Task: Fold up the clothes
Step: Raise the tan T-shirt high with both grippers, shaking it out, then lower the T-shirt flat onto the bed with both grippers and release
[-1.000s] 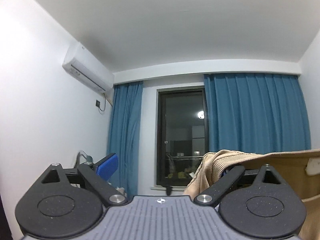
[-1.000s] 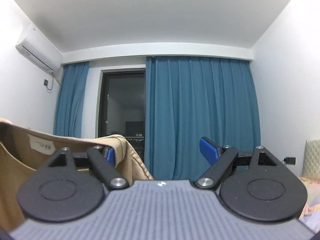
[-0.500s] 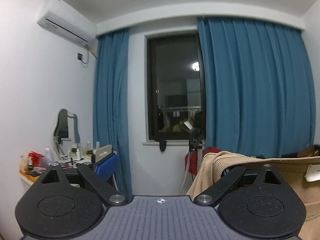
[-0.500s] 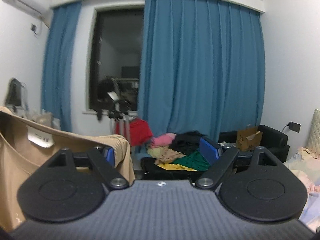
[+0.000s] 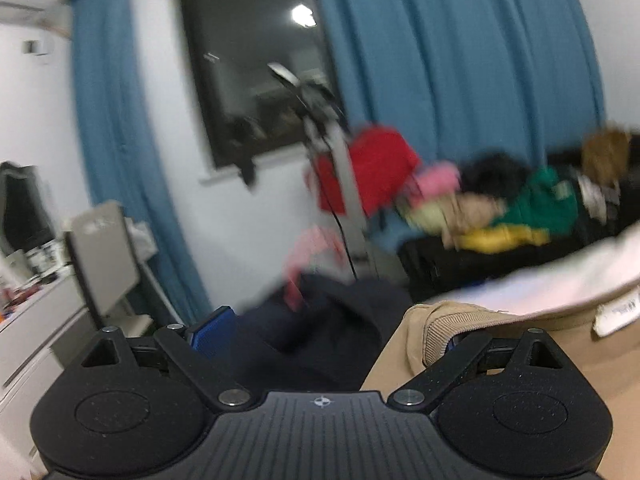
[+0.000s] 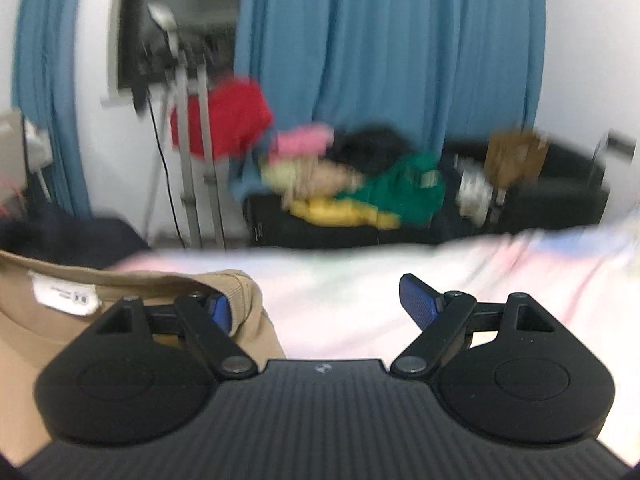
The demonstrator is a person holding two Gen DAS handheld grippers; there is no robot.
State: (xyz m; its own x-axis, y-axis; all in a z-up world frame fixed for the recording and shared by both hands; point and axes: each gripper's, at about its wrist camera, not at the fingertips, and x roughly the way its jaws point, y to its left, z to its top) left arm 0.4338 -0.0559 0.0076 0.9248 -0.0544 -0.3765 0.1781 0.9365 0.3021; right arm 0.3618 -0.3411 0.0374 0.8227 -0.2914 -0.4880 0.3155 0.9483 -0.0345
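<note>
Right wrist view now looks down over the pale bed (image 6: 460,280), where a second ago it showed only ceiling and curtains: both hands have swung low. Tan sweater (image 6: 24,320) hangs draped over the right gripper's (image 6: 320,304) left finger, fingers spread wide, and over the left gripper's (image 5: 332,332) right finger, also spread. Laying it flat on the bed looks next.

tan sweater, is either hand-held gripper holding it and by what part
The tan sweater hangs over one finger of each wide-open hand-held gripper, at the ribbed neckline on either side of the label: left, right. Hooked, not pinched.
</note>
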